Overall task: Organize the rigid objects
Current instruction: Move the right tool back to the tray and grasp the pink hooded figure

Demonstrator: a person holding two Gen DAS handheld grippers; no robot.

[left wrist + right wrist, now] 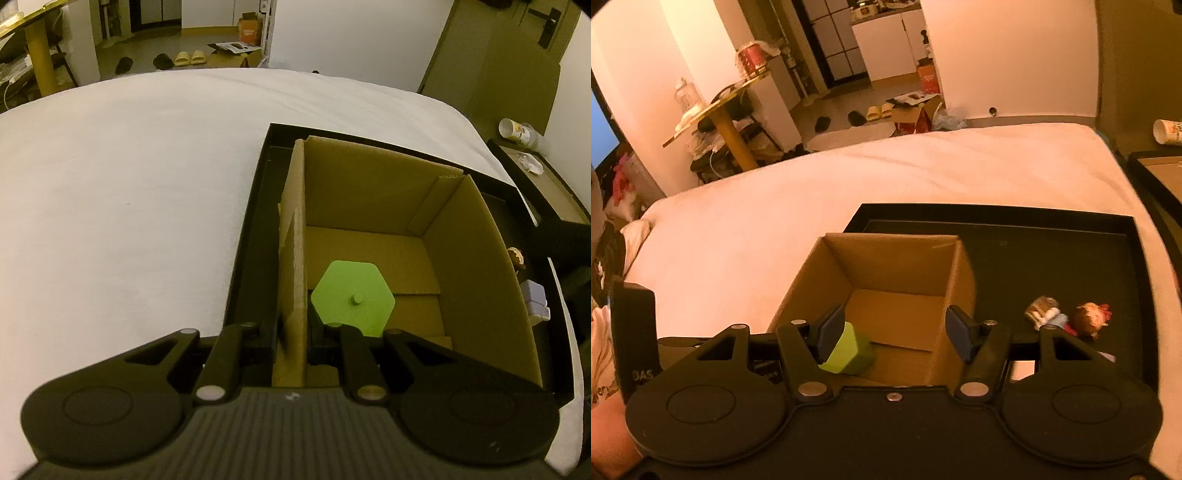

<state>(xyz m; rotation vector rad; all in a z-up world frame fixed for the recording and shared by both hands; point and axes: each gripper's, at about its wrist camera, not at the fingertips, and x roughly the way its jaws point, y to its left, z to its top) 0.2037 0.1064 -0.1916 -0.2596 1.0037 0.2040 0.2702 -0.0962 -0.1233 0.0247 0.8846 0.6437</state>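
The task's thing is a bright green block (352,297), matte, with a flat six-sided top and a small round stud at its centre; it sits on the floor of the open cardboard box (476,258), near the box's left wall, and the box stands in a black tray (1071,258) on the white bed (129,184). The left gripper (291,332) is pinched on that left wall. The right gripper (894,332) hangs over the box with its blue pads (958,332) spread, gripping nothing.

Green block (849,352) partly behind jaws
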